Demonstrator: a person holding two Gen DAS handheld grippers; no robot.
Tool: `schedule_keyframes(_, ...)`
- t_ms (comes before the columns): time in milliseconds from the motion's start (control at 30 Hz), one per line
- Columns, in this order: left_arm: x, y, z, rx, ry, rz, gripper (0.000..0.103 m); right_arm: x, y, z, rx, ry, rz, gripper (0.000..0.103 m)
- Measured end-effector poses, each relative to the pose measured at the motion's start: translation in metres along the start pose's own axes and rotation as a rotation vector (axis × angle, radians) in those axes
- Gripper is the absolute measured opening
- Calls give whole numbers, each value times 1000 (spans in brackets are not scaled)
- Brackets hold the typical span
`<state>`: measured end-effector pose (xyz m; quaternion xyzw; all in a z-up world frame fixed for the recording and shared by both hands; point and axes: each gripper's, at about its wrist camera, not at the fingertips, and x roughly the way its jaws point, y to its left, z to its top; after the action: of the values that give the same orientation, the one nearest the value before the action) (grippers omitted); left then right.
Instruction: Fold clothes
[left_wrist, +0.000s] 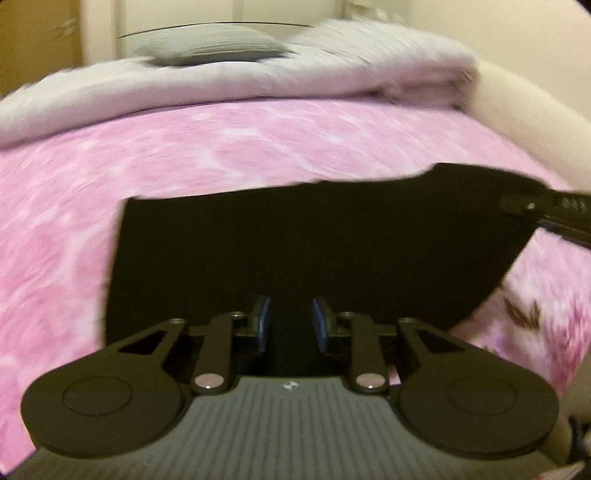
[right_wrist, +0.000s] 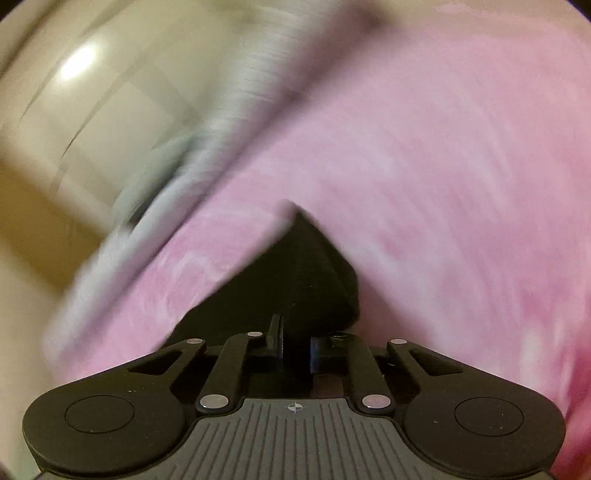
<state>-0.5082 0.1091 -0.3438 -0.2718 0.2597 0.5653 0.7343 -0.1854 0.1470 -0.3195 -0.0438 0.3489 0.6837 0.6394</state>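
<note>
Black garment (left_wrist: 295, 251) stretches sideways between both: right gripper (right_wrist: 295, 347) pinches its corner, left gripper (left_wrist: 290, 321) half-open astride its near edge.

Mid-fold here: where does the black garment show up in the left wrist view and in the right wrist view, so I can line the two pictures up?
Left wrist: the black garment fills the centre, spread flat, reaching down between the fingers.
Right wrist: the black garment is a dark peak in the lower centre, just above the fingers.
Shared landmark: the pink blanket lies around it in both views.
</note>
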Motion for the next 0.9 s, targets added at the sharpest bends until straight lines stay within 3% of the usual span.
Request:
schedule_keyframes(100,-18,43,-6,-159,-6,-43,20,-13,69,-13,-378,-119,37,11)
schedule_keyframes(200,-32,77,-19,-311,-5,-77,19,-17,123,-51,-707,-177,98,11)
schedule_keyframes(333,-40,97,-34,-421,-7,-101,19,-7,161,-105,-959,-130,198,11)
schedule_keyframes(433,-43,102,-39,-468,-9,-122,19,6,173,-137,-1072,-12,279,11)
schedule_keyframes(500,-44,105,-42,-499,-11,-136,19,13,175,-152,-1117,35,300,19)
schedule_keyframes(567,-47,106,-43,-509,-20,-148,19,15,176,-160,-1149,58,323,39)
schedule_keyframes(667,-48,106,-43,-530,-20,-154,19,7,170,-152,-1141,82,379,57)
schedule_keyframes(800,-50,106,-42,-565,-33,-182,24,-16,157,-133,-1058,71,413,58)
schedule_keyframes(900,-49,107,-42,-615,-28,-239,25,-26,132,-105,-859,96,363,58)
